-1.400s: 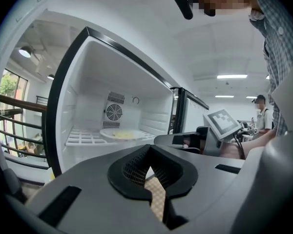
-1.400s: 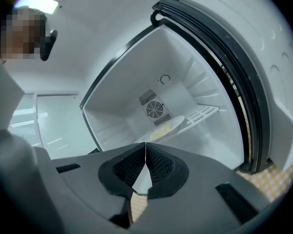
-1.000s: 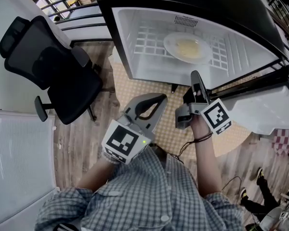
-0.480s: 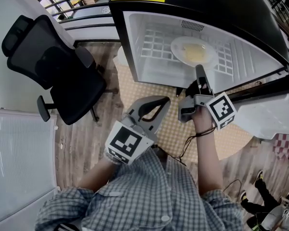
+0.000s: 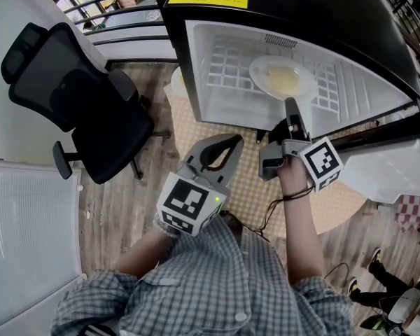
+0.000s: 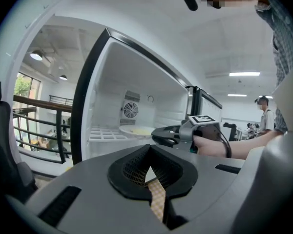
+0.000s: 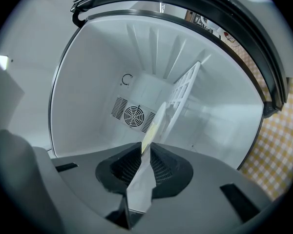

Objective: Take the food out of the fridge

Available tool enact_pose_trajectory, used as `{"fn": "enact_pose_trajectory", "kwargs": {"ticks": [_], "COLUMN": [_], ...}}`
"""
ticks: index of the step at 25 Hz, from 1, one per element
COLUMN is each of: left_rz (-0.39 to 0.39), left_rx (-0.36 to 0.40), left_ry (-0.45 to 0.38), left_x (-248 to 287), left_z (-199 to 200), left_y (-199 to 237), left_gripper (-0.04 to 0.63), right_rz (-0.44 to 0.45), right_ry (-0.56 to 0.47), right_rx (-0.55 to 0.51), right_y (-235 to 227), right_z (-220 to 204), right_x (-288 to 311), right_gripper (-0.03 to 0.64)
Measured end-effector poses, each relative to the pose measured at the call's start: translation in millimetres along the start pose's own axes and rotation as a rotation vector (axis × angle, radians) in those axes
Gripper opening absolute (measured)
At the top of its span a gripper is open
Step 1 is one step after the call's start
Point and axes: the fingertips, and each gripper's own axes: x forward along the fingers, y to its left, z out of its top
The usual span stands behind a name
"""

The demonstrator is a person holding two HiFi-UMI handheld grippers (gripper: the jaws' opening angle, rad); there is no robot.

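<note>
A white plate of pale yellow food (image 5: 281, 76) sits on the wire shelf (image 5: 220, 65) inside the open fridge (image 5: 196, 96). My right gripper (image 5: 290, 105) reaches level into the fridge mouth, tips just short of the plate's near rim. Its jaws have just been opening and stand a little apart. In the right gripper view the plate (image 7: 154, 124) shows edge-on, in line with the gap of the right gripper (image 7: 145, 149), and the pads do not press on it. My left gripper (image 5: 231, 143) hangs lower over the floor mat, shut and empty. Past the left gripper (image 6: 149, 152) the plate (image 6: 136, 130) is visible.
The fridge door (image 5: 388, 163) stands swung open at the right. A black office chair (image 5: 77, 96) sits to the left of the fridge. A checked mat (image 5: 252, 187) covers the floor below the fridge. Another person (image 6: 263, 112) stands far off at the right.
My right gripper has moved a little closer to the plate's near rim. My left gripper has shifted slightly toward the fridge.
</note>
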Motion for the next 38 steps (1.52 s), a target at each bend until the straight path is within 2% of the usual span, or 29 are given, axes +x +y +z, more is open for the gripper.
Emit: {"fn": "enact_pose_trajectory", "kwargs": {"ticks": [4,9,15,19,22,25,30,34,38], "left_rz": [0.012,-0.046,-0.113,-0.125,-0.146,-0.156,-0.155,-0.155,-0.16], "left_rx": [-0.167,-0.488,-0.705,-0.841,-0.937,-0.997,-1.031,-1.113,-1.125], "left_ry": [-0.008,-0.034,-0.068,-0.072,-0.104,-0.136,-0.147,-0.141,-0.145], "left_x": [10.5,34.9,64.8,78.9,85.3,89.3,96.4,101.2,101.8], "left_z": [-1.6,1.5,6.0,1.9,4.1,8.4,8.7,0.8,-1.2], "left_y": [15.1,26.0,27.8,29.0,30.3,33.7,40.1,42.2,42.1], "left_gripper": [0.006,0.006,0.008,0.012,0.073,0.097,0.1,0.087,0.081], "right_rz": [0.006,0.015,0.022,0.023,0.029,0.031,0.038,0.044,0.041], "right_ry": [0.016,0.027,0.037,0.04,0.044,0.05,0.064,0.074,0.069], "right_rx": [-0.004,-0.007,-0.015,-0.009,-0.006,-0.016,-0.021,-0.024,-0.032], "right_y": [0.5,3.6,6.4,6.9,7.8,8.1,8.0,7.9,6.2], "right_z": [-3.4,-5.9,-6.8,-8.5,-9.6,-10.6,-13.4,-14.9,-15.6], "right_x": [-4.2,-7.5,-15.0,-20.0,-22.7,-25.3,-31.4,-36.0,-38.1], "right_gripper": [0.048,0.046,0.046,0.046,0.046,0.046,0.048,0.048,0.048]}}
